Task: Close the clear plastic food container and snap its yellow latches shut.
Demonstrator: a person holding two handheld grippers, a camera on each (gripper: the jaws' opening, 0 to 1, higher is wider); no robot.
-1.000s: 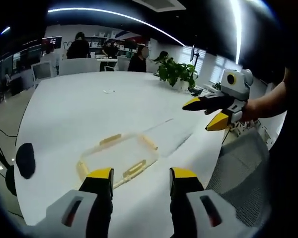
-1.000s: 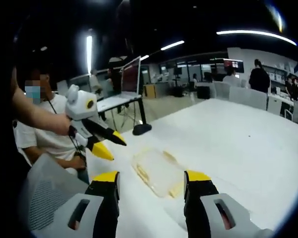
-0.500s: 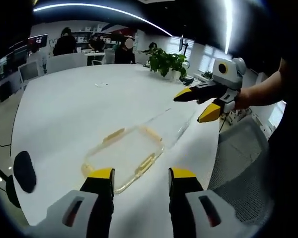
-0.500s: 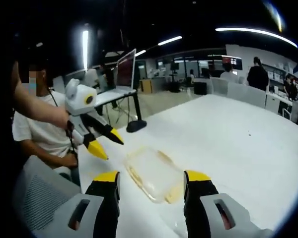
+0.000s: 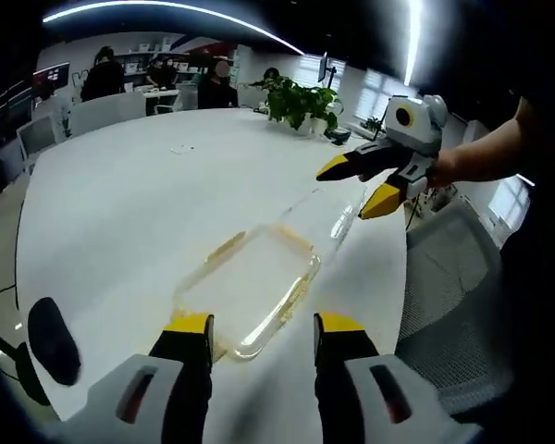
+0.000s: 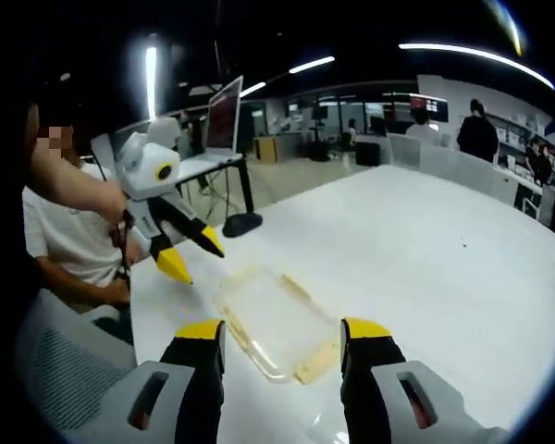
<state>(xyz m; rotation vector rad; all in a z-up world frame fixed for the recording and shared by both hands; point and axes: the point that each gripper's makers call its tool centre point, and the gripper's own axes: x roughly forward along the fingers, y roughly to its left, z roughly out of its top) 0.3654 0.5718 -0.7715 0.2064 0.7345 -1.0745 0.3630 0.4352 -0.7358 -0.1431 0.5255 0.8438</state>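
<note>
The food container (image 5: 250, 291) is showing as clear, glossy plastic with opaque yellow latches (image 5: 226, 247), lying on the smooth matt white table (image 5: 139, 213). The right gripper (image 5: 356, 183) — its shell is looking like smooth white plastic, its jaw tips glossy yellow — is hovering at the far right, beside a chair (image 5: 458, 277) of grey mesh cloth.

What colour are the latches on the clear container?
Yellow: the latches along the container's edges look pale, translucent yellow, clearest in the left gripper view.

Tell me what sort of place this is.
Probably an open-plan office: a large white meeting table with a green potted plant, a laptop on a stand, and people seated at desks under strip ceiling lights.
</note>
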